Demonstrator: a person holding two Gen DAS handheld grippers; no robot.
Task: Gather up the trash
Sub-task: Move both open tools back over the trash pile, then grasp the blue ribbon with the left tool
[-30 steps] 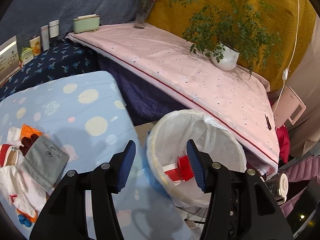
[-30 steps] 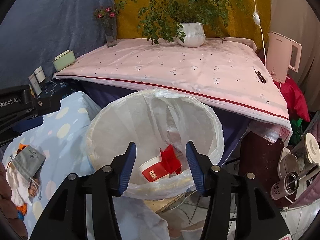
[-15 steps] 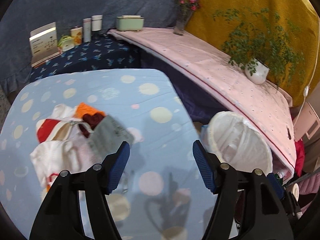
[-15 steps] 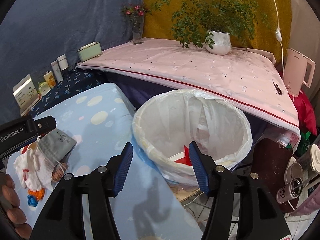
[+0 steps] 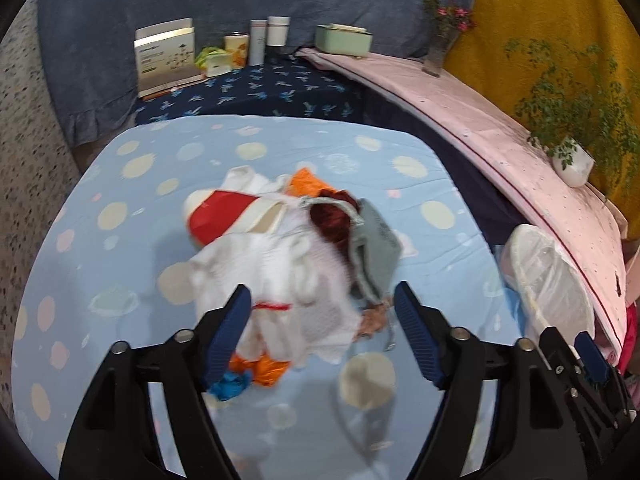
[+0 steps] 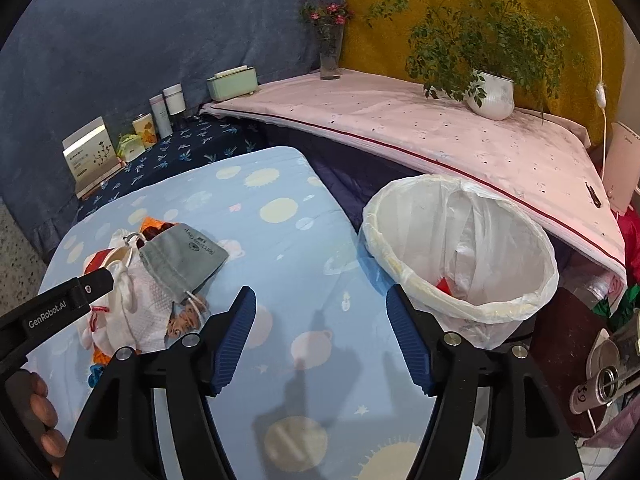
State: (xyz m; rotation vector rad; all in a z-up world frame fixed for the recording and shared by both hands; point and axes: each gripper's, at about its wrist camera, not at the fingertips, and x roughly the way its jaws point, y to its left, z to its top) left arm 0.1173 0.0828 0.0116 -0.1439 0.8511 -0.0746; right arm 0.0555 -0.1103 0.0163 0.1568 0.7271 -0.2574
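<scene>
The left claw [image 5: 322, 320] is held apart above a heap of white, orange and grey rubbish [image 5: 288, 252]; the right claw [image 6: 320, 328], also apart, is held beside the white-lined bin [image 6: 460, 256].

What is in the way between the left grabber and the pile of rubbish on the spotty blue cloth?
Nothing visible. The left hand-held gripper is open and aimed straight at the rubbish pile, with no other object between them. Bare cloth also separates the pile from the lined bin, so that path looks open too.
</scene>
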